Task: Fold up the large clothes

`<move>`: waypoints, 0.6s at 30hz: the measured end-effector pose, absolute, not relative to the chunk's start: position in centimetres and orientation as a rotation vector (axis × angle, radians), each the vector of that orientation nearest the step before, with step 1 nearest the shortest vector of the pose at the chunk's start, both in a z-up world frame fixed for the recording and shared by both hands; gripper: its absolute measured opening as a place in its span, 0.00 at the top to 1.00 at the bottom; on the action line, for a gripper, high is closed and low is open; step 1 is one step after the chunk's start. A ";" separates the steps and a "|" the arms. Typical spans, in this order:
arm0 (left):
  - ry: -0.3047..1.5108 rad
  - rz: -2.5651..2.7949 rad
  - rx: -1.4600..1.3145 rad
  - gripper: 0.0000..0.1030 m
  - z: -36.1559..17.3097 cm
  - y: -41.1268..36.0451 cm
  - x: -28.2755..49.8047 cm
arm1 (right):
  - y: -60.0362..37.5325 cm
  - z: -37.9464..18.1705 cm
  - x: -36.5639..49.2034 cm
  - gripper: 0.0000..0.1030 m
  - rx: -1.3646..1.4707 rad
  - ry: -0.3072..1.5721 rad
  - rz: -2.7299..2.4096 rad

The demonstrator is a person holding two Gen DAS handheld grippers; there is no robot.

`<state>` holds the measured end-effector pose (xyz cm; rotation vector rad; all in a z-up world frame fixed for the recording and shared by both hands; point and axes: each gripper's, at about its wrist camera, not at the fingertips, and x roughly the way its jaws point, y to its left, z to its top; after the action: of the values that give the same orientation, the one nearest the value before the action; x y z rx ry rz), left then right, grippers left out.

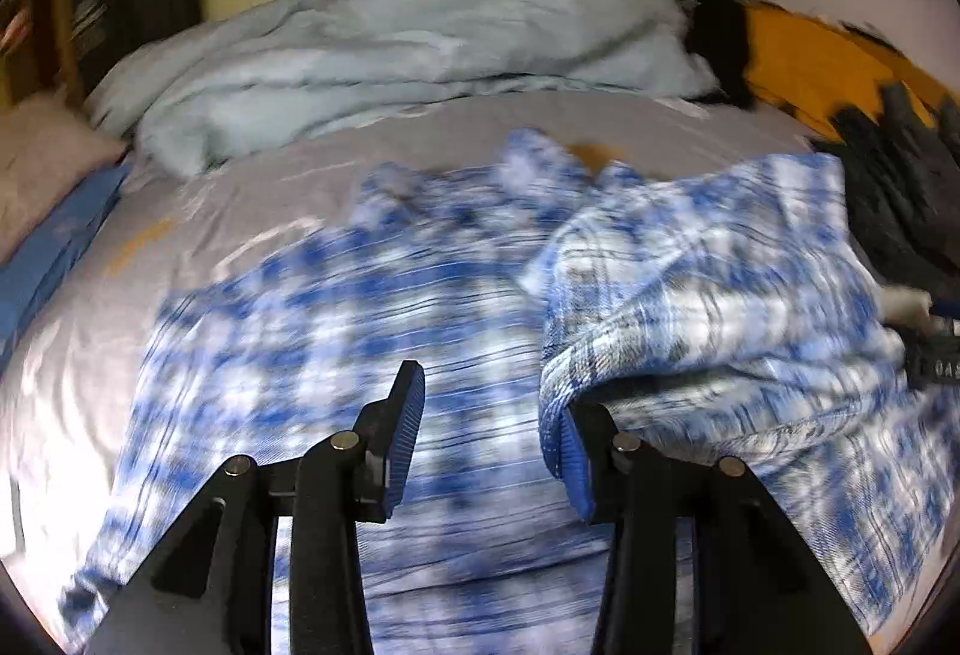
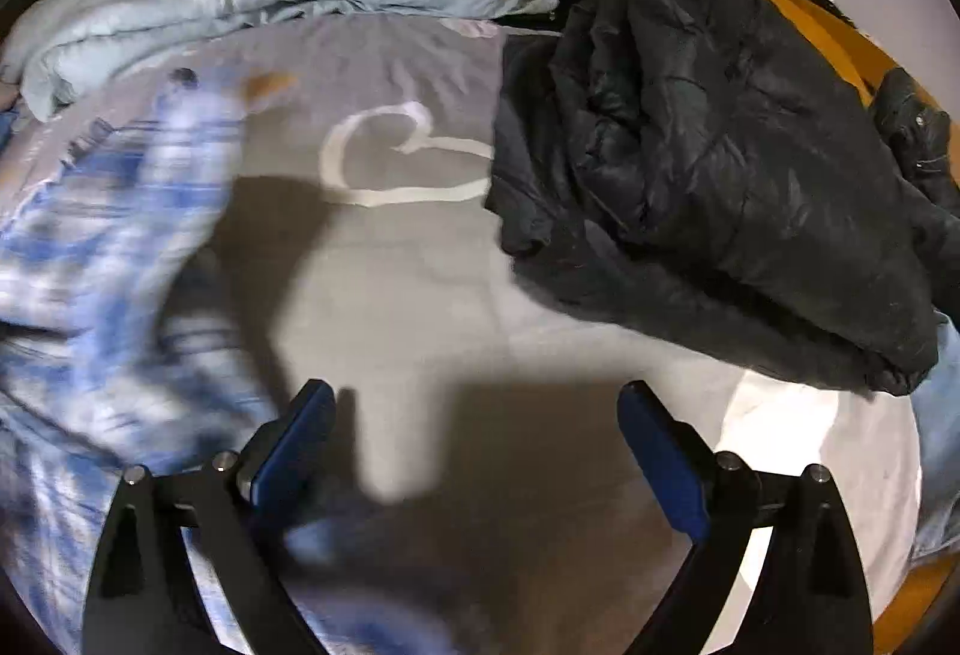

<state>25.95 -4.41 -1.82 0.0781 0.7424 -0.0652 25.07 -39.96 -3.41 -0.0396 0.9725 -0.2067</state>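
Left view only: my left tool [image 1: 489, 415], fingers apart, a plaid shirt [image 1: 690, 295] fold draping one finger.
Right view only: my right tool [image 2: 474, 415] spread wide over bare bed sheet [image 2: 420, 265]; dark jacket [image 2: 720, 145] far right.

Motion blur, hard shadows, fisheye-warped dark edges

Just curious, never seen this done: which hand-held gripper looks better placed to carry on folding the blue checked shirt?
Probably the left hand-held gripper: the blue checked shirt lies under it, a fold draped over one finger. The right hand-held gripper hangs open over bare sheet.
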 end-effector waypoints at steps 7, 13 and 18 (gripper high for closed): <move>0.881 -0.109 -0.043 0.54 -4.9 -0.9 25.1 | -39.5 -1.7 23.9 0.08 -0.009 0.905 -0.154; 0.621 -0.233 0.245 0.45 -1.4 -5.8 19.6 | -39.3 0.6 22.4 0.08 0.041 0.815 -0.115; 0.634 -0.397 0.206 0.45 0.6 -10.0 20.6 | -40.8 1.4 22.0 0.08 0.140 0.805 -0.116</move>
<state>20.65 -9.95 0.65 0.2056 0.6340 -0.3967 21.98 -40.85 1.41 0.1399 0.8047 -0.1164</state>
